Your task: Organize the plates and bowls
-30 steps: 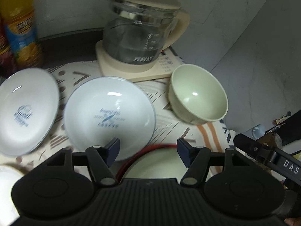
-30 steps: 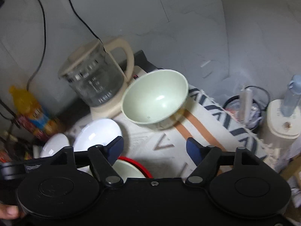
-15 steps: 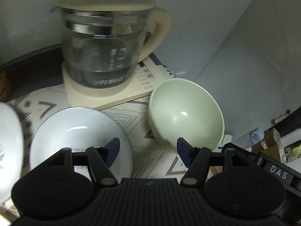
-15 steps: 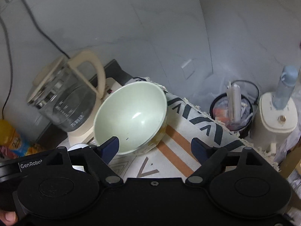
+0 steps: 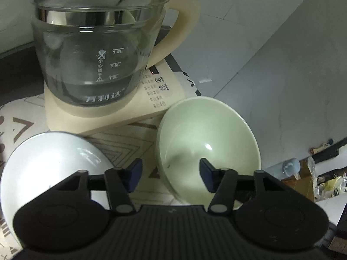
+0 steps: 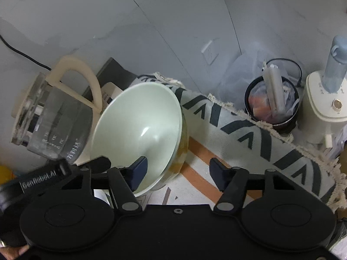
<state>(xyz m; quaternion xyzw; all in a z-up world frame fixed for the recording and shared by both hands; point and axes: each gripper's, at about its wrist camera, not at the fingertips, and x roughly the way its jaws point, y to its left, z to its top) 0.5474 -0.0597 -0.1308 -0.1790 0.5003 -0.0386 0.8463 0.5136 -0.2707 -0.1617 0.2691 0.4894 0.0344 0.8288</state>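
Observation:
A pale green bowl (image 5: 208, 151) stands on the patterned cloth, right of a white plate (image 5: 54, 162). My left gripper (image 5: 171, 177) straddles the bowl's left rim, one finger inside and one outside. Its jaws are closing, and a gap still shows on both sides of the rim. In the right wrist view the same green bowl (image 6: 141, 130) fills the left half. My right gripper (image 6: 180, 172) straddles its right rim, the left finger inside and the right finger over the cloth. These jaws are closing too and do not touch the rim. The left gripper's black body (image 6: 43, 177) shows beside the bowl.
A glass kettle (image 5: 93, 54) on a cream base stands close behind the bowl and plate. The fringed cloth's edge (image 6: 260, 125) runs along the table's right side. Beyond it are a black bin (image 6: 271, 106), a cream appliance (image 6: 321, 108) and the grey wall.
Both grippers have come down and closer to the green bowl, and each now has a finger inside it. Both jaws are narrower. The second white plate has slid out of the left view.

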